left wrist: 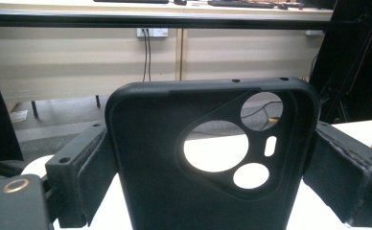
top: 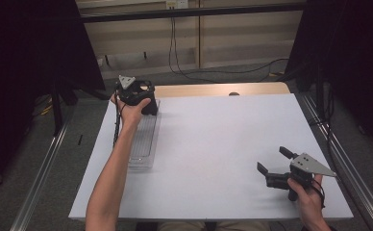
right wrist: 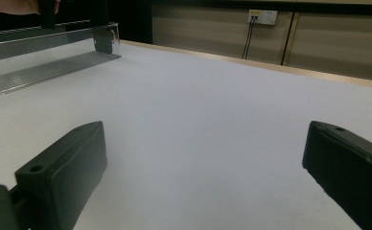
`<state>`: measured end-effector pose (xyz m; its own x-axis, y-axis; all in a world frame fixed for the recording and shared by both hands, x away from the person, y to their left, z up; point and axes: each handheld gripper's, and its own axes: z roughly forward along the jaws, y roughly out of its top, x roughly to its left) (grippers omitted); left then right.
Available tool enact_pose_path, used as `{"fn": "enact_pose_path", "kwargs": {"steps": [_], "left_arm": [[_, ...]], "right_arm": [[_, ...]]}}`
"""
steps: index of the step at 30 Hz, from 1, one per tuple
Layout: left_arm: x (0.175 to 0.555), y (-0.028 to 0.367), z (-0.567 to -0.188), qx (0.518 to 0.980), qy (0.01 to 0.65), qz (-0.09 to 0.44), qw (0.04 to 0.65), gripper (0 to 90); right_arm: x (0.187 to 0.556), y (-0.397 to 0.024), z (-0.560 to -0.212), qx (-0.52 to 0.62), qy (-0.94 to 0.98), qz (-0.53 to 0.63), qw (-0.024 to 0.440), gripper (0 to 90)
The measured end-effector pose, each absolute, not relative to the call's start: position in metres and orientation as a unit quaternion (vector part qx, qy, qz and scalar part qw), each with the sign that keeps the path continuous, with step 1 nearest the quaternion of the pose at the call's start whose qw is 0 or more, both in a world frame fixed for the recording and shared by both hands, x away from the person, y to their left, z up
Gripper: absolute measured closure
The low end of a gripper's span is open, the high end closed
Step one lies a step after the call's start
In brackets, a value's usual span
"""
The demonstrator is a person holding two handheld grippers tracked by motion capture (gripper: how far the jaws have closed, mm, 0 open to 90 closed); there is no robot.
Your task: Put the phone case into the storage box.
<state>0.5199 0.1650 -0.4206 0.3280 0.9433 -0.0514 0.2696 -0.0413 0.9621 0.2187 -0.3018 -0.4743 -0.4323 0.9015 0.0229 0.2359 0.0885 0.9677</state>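
Phone case [left wrist: 174, 191]: upright, long axis vertical, camera cutouts topmost
Left gripper [top: 143, 98]: clamps case sides, above clear tray [top: 143, 139]
Right gripper [top: 274, 163]: jaws wide, low over table [top: 213, 144]

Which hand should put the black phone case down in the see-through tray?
Left, probably. The left gripper already clamps the phone case right over the clear tray; the right gripper sits open, far across the table.

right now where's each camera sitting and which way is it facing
High view: above the person's side, facing forward and down on the white table; both forearms show, the left gripper over the clear tray, the right gripper open.
Left gripper view: faces the far wall; its jaws clamp a black phone case.
Right gripper view: low across the table, jaws apart.
Shared: the tray, high and right.
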Motion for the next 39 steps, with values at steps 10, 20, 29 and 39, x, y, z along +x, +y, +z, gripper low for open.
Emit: {"fn": "enact_pose_path", "kwargs": {"steps": [10,20,29,39], "left_arm": [[0.5241,0.1580,-0.4193,0.640,0.472,0.342,0.500,10.3],[0.5262,0.1597,-0.4184,0.645,0.462,0.336,0.507,7.9],[0.5286,0.1587,-0.4212,0.647,0.463,0.333,0.506,3.7],[0.5289,0.1608,-0.4197,0.643,0.459,0.340,0.510,2.9]], "right_arm": [[0.2183,-0.3020,-0.4742,0.427,0.667,0.523,0.315,1.1],[0.2182,-0.3019,-0.4742,0.426,0.667,0.524,0.315,1.1],[0.2181,-0.3020,-0.4743,0.426,0.667,0.524,0.315,1.0],[0.2178,-0.3018,-0.4740,0.422,0.669,0.525,0.314,1.0]]}}
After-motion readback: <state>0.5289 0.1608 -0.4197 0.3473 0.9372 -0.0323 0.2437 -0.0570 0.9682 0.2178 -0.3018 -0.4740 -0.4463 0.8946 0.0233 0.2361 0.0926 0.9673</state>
